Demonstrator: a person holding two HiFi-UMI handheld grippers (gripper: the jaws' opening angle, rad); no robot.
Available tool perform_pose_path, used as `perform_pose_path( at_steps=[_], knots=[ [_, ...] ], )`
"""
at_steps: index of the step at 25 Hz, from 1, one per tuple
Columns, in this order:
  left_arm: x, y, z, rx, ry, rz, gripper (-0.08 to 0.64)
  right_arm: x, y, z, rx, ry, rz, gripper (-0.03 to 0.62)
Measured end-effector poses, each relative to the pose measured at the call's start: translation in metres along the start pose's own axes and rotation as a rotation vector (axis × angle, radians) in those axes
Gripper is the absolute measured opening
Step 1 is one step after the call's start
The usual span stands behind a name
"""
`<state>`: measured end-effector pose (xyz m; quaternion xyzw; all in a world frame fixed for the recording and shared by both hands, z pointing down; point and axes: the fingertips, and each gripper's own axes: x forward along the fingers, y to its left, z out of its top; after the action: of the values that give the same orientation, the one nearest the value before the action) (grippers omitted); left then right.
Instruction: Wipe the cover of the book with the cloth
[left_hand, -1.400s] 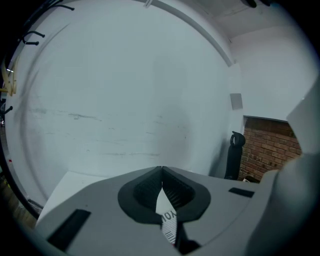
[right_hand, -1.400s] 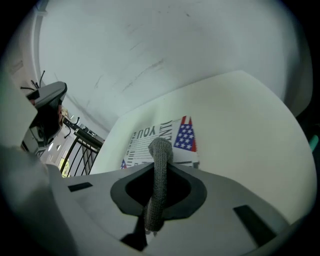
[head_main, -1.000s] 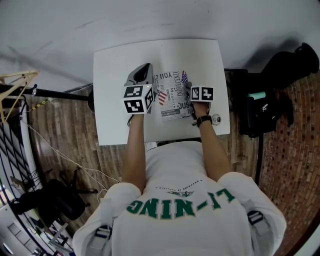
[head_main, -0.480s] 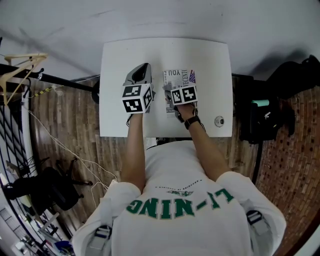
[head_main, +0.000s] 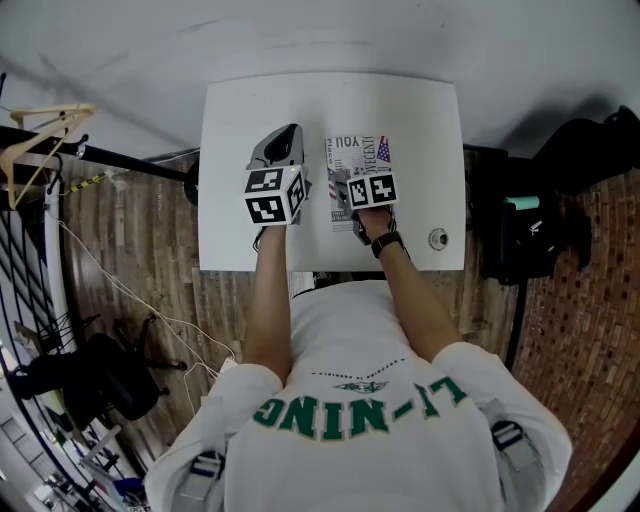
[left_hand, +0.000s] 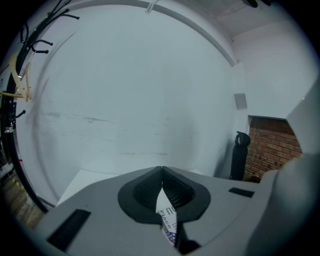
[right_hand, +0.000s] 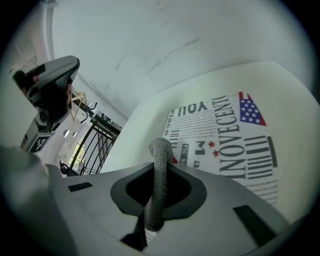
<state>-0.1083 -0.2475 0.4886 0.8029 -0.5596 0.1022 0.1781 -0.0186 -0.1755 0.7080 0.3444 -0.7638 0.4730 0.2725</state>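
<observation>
The book (head_main: 357, 163) lies flat on the white table (head_main: 232, 120), its cover printed with black lettering and a small flag. My right gripper (head_main: 366, 205) hovers over the book's near end, shut on a grey knitted cloth (right_hand: 160, 172) that sticks up between the jaws. In the right gripper view the book (right_hand: 235, 135) spreads out just ahead of the right gripper (right_hand: 160, 167). My left gripper (head_main: 284, 150) is held left of the book, apart from it. In its own view the left gripper (left_hand: 161, 171) has its jaws shut, and a sliver of print shows through the slit.
A small round object (head_main: 437, 239) sits at the table's near right corner. A black bag (head_main: 530, 220) stands to the right on brick floor. A metal rack and a wooden hanger (head_main: 40, 125) are at the left. A pale wall lies beyond the table's far edge.
My right gripper has carried the cloth left, from the book's right edge onto its near end. The left gripper has stayed where it was.
</observation>
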Motion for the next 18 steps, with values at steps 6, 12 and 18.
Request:
perform_pose_path(
  at_steps=[6, 12, 18],
  knots=[
    [0.018, -0.035, -0.004, 0.023, 0.019, -0.070, 0.006, -0.047, -0.064, 0.004, 0.109, -0.094, -0.098, 0.040],
    [0.026, -0.062, -0.004, 0.047, 0.024, -0.115, 0.006, -0.083, -0.110, 0.002, 0.201, -0.165, -0.165, 0.038],
    [0.016, -0.054, -0.007, 0.040, 0.020, -0.082, 0.006, -0.081, -0.104, -0.001, 0.144, -0.139, -0.200, 0.040]
  ],
)
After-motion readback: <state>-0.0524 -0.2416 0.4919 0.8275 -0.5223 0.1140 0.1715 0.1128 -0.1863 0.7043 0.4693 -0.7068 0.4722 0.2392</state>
